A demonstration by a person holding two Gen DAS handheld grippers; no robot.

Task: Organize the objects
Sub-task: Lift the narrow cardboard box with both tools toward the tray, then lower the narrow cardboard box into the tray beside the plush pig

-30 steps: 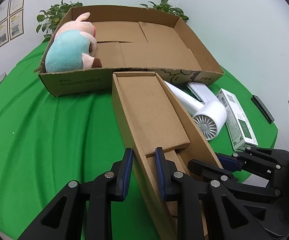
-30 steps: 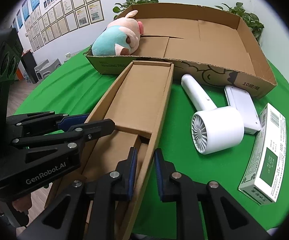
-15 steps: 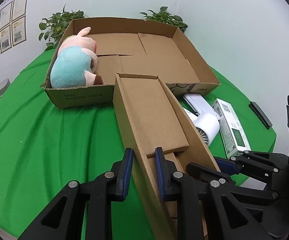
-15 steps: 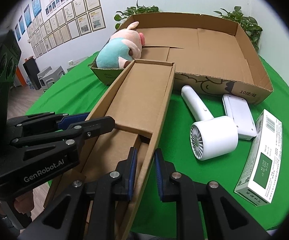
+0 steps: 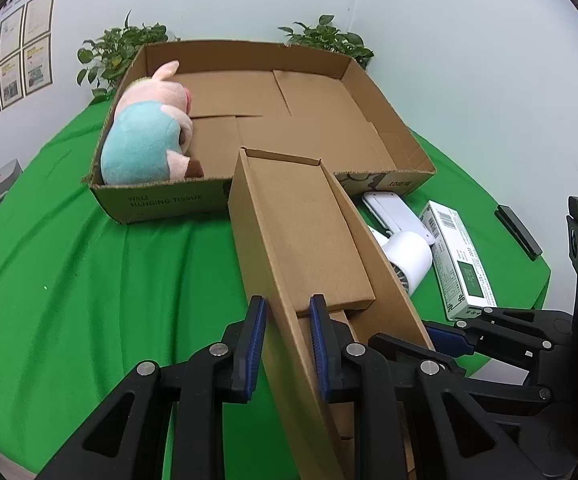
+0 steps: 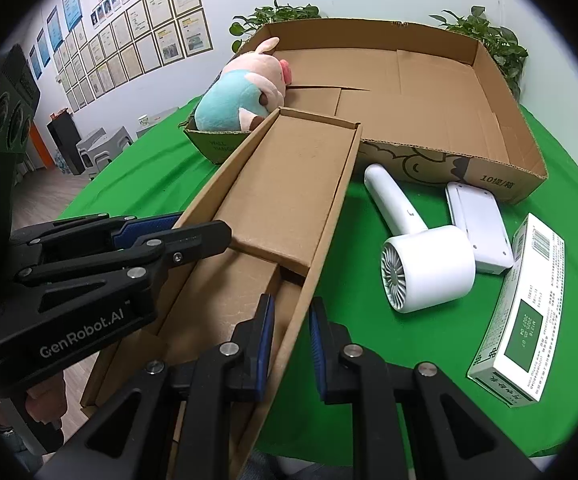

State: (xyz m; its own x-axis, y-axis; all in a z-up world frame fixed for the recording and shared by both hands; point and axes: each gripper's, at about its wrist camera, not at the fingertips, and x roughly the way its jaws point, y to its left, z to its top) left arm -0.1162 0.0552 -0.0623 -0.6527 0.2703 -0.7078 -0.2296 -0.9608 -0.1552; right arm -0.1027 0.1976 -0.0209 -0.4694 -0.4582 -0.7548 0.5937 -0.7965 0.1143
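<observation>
The left hand-held gripper (image 5: 285, 344) pinches the left wall of a long narrow cardboard box (image 5: 309, 240), and the right hand-held gripper (image 6: 291, 340) pinches its right wall; the box's far end points toward 12 o'clock, over the front edge of a wide cardboard tray (image 5: 161, 200) printed "WALL HANGING TISSUE". A plush pig (image 5: 149, 140) lies in the tray at 10 o'clock. On the green tabletop (image 5: 89, 280) at 3 o'clock sit a white handheld fan (image 6: 425, 264), a white flat case (image 6: 477, 220) and a green-and-white carton (image 6: 525, 320). The left tool's body reads "GenRobot.AI".
</observation>
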